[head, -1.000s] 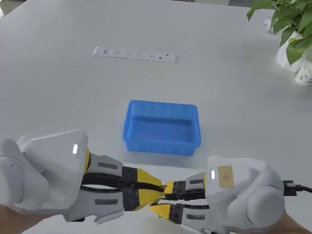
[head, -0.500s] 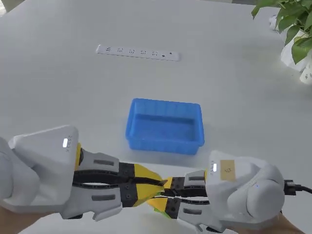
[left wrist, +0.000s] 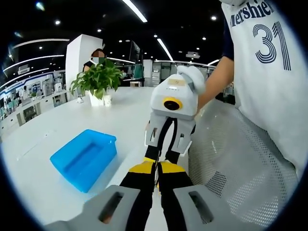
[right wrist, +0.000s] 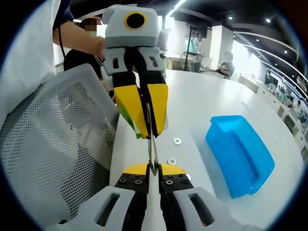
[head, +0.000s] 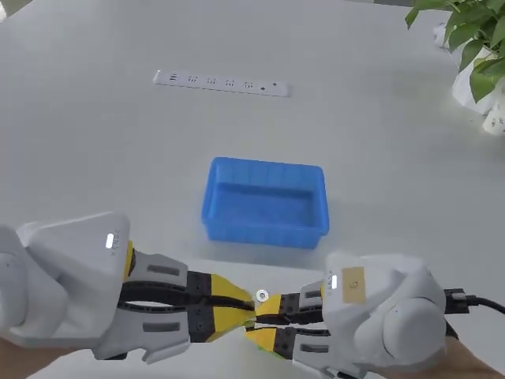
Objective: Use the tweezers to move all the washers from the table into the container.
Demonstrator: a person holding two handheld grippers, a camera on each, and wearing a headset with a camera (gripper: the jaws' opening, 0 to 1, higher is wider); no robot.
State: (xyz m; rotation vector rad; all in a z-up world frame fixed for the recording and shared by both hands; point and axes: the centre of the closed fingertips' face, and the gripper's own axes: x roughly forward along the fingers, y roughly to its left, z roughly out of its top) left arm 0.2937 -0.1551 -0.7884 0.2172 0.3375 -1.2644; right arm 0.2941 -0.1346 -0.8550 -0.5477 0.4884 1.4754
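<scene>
1. Table: white, matte, broad. Wide bare surface lies beyond both grippers and out to either side. Its near edge runs under the grippers.
2. Chair: grey mesh back, close behind the left gripper, on the person's side of the table edge.
3. Container: blue, rectangular, open-topped, upright. It sits a short way ahead of the meeting gripper tips, with bare table on all four sides.
4. Plant: green leaves in a white pot, far ahead and to the right of the right gripper, well apart from the work.
5. Power strip: white, lying flat, far beyond the container.
6. Left gripper: yellow-tipped jaws closed on one end of the tweezers, pointing at the right gripper.
7. Right gripper: jaws closed on the other end of the tweezers, tip to tip with the left gripper.
8. Tweezers: slim and silver, spanning the small gap between the two grippers.
9. Washer: flat on the table, just beside the left gripper's tips on the container side.
10. Second washer: flat on the table, nearer the right gripper's tips, apart from the first.
11. Room: large hall with ceiling strip lights.
</scene>
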